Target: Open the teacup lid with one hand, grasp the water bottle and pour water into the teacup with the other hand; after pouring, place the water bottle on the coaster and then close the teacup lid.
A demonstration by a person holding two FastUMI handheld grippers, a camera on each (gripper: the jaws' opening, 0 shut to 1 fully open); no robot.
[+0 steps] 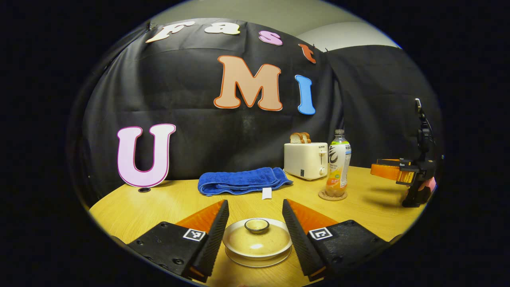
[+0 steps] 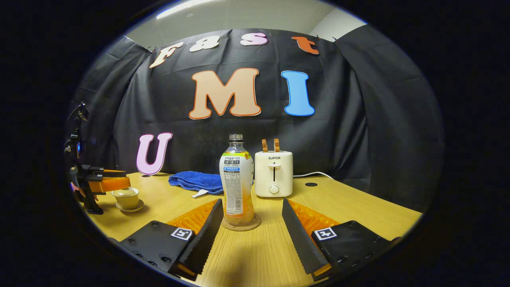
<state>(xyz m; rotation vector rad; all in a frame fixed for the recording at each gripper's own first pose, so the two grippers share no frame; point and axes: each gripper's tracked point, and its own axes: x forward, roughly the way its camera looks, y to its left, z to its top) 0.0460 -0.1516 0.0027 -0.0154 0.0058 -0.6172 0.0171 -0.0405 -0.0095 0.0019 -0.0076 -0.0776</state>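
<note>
Left hand-held gripper (image 1: 255,211) open over lidded teacup (image 1: 257,239).

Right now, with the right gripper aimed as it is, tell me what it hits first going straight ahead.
Most likely the water bottle: it stands on its coaster dead ahead, centred between the open fingers of the right gripper. The toaster sits farther back, slightly right.

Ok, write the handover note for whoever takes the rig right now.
Left gripper: open, fingers either side of the teacup lid, not gripping.
Right gripper: open, facing the water bottle, not touching.
The bottle has no cap and stands on the coaster. The teacup sits on its saucer, lid on.
Done: nothing.
Left: lift lid, grasp bottle, pour, return bottle to coaster, close lid.
</note>
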